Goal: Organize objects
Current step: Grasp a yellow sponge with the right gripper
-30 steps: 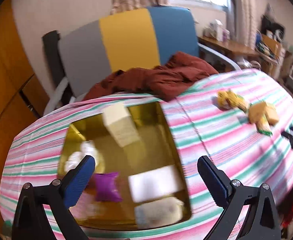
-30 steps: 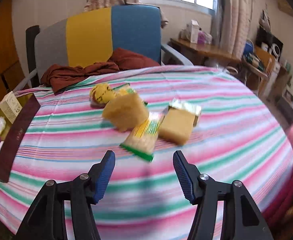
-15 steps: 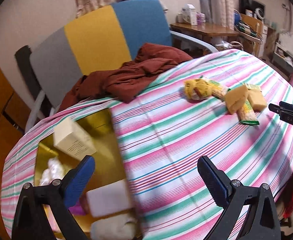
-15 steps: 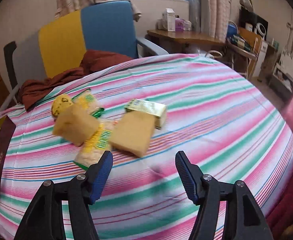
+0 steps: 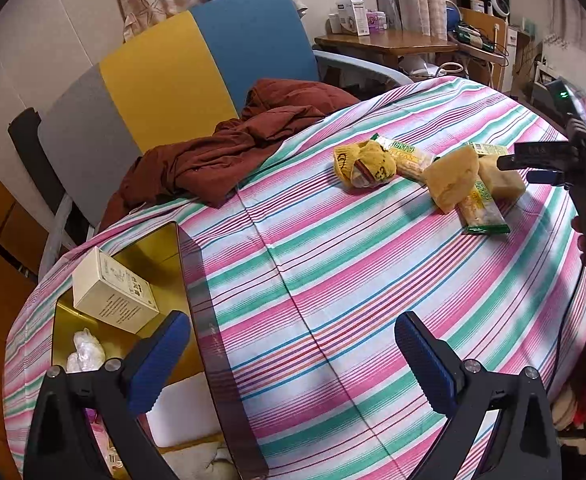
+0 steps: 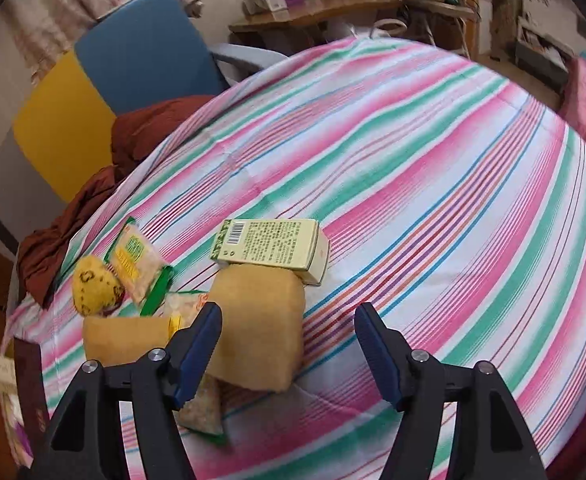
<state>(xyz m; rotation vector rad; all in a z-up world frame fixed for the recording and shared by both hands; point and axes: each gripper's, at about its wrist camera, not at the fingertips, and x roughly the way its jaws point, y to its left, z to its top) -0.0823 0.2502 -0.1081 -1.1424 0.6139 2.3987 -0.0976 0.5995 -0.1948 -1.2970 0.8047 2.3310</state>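
Observation:
A gold tin box (image 5: 165,256) sits at the table's left end and holds a cream carton (image 5: 113,292), a white packet (image 5: 85,352) and other items. My left gripper (image 5: 293,356) is open and empty beside the tin, over the striped cloth. A pile of snacks lies further right: a yellow bag (image 5: 363,164), a tan block (image 5: 451,178) and a green-edged packet (image 5: 481,210). My right gripper (image 6: 287,344) is open and empty, just above a tan block (image 6: 259,328), with a green box (image 6: 271,246) behind it. The right gripper also shows in the left wrist view (image 5: 541,166).
A round table carries a pink, green and white striped cloth (image 5: 333,280). A brown garment (image 5: 237,148) lies on a grey, yellow and blue chair (image 5: 197,64) behind the table. A wooden desk (image 5: 393,40) with clutter stands at the back right.
My left gripper swung right, away from above the tin toward the table's middle. My right gripper moved forward and down close over the tan block and the green box.

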